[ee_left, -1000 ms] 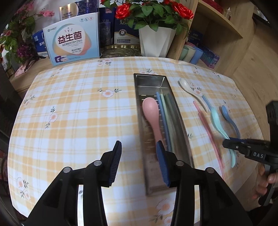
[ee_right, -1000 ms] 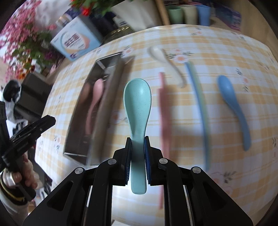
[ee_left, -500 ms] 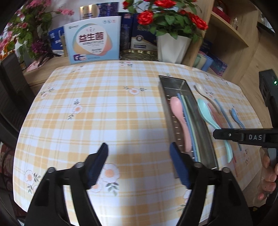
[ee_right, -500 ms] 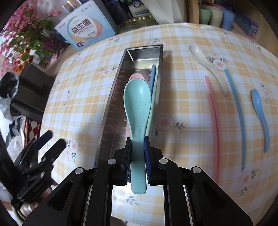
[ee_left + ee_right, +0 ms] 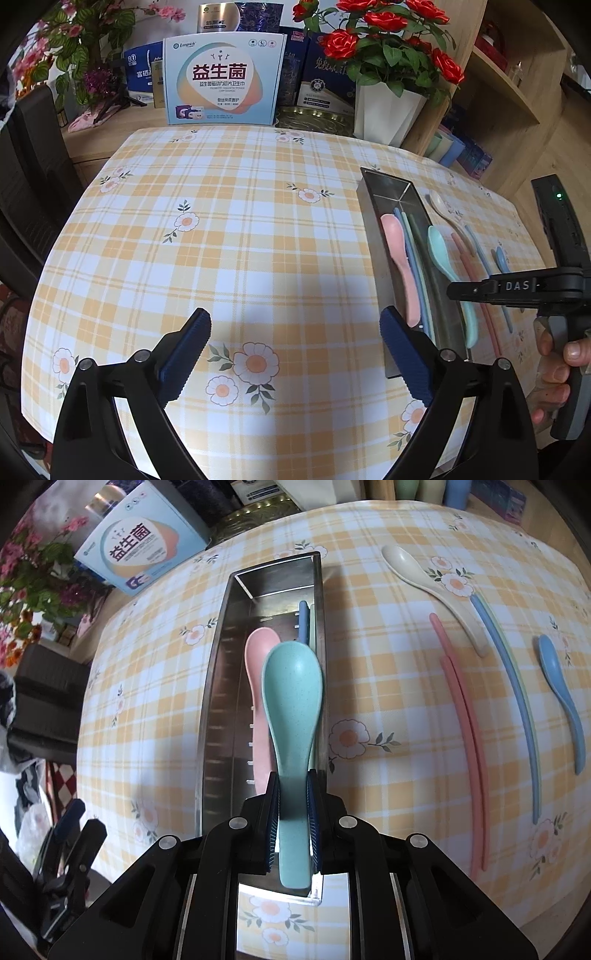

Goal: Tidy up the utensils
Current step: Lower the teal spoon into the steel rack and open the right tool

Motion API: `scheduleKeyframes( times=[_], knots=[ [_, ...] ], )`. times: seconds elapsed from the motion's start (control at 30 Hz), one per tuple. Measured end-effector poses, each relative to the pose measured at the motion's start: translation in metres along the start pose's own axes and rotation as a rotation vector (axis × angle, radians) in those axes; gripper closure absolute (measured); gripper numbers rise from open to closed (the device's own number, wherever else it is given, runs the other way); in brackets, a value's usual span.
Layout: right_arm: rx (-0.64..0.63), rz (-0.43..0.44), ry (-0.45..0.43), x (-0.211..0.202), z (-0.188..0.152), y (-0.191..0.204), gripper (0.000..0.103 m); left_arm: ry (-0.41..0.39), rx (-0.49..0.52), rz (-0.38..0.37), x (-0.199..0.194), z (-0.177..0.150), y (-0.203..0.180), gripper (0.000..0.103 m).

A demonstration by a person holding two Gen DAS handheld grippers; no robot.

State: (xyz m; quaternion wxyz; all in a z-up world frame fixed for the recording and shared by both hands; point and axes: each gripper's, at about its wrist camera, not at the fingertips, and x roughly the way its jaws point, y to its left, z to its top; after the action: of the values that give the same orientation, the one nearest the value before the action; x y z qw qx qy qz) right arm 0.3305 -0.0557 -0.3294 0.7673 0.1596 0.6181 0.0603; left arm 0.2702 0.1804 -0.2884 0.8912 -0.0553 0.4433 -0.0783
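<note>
My right gripper (image 5: pixel 293 779) is shut on the handle of a teal spoon (image 5: pixel 291 686), which hangs bowl-forward over the long steel tray (image 5: pixel 218 686). In the tray lie a pink spoon (image 5: pixel 256 653) and a few chopsticks (image 5: pixel 303 620). Right of the tray, on the checked cloth, lie a cream spoon (image 5: pixel 417 572), pink chopsticks (image 5: pixel 465 731), a blue and green pair (image 5: pixel 517 686) and a blue spoon (image 5: pixel 557 679). My left gripper (image 5: pixel 295 317) hovers over bare cloth left of the tray (image 5: pixel 373 229), its jaws opening with nothing between them.
A probiotic box (image 5: pixel 223 79), more boxes and a white vase of red roses (image 5: pixel 388 107) line the table's far edge. Pastel cups (image 5: pixel 448 147) stand by a wooden shelf at the right. A dark chair (image 5: pixel 33 166) stands at the left. A person's hand (image 5: pixel 557 354) holds the right gripper's handle.
The left gripper's jaws have spread wide and it has drawn left, off the tray. The right gripper has carried the teal spoon left, from over the cloth to over the tray.
</note>
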Motion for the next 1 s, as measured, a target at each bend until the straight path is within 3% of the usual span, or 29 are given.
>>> scheduleKeyframes(
  times=[0.37, 0.7, 0.73, 0.83, 0.9, 0.97, 1.0],
  knots=[
    [-0.005, 0.035, 0.011, -0.001, -0.001, -0.001, 0.087, 0.001, -0.003, -0.009, -0.002, 0.004, -0.008, 0.012],
    [-0.214, 0.04, -0.151, -0.039, -0.007, -0.006, 0.086, 0.0, 0.01, 0.006, -0.008, 0.009, -0.027, 0.012],
    [-0.229, 0.037, -0.171, -0.043, -0.008, -0.01, 0.084, -0.001, 0.012, 0.006, -0.008, 0.01, -0.029, 0.012],
    [-0.241, 0.039, -0.228, -0.056, -0.011, -0.025, 0.054, -0.004, 0.016, -0.003, -0.01, 0.011, -0.038, 0.012],
    [-0.241, 0.038, -0.27, -0.065, -0.012, -0.037, 0.052, -0.004, 0.011, -0.007, -0.011, 0.011, -0.043, 0.012],
    [-0.239, 0.019, -0.296, -0.073, -0.012, -0.051, 0.039, -0.001, 0.005, -0.006, -0.011, 0.01, -0.049, 0.008],
    [-0.233, 0.024, -0.3, -0.075, -0.012, -0.058, 0.037, 0.001, 0.008, -0.004, -0.011, 0.01, -0.053, 0.006]
  ],
)
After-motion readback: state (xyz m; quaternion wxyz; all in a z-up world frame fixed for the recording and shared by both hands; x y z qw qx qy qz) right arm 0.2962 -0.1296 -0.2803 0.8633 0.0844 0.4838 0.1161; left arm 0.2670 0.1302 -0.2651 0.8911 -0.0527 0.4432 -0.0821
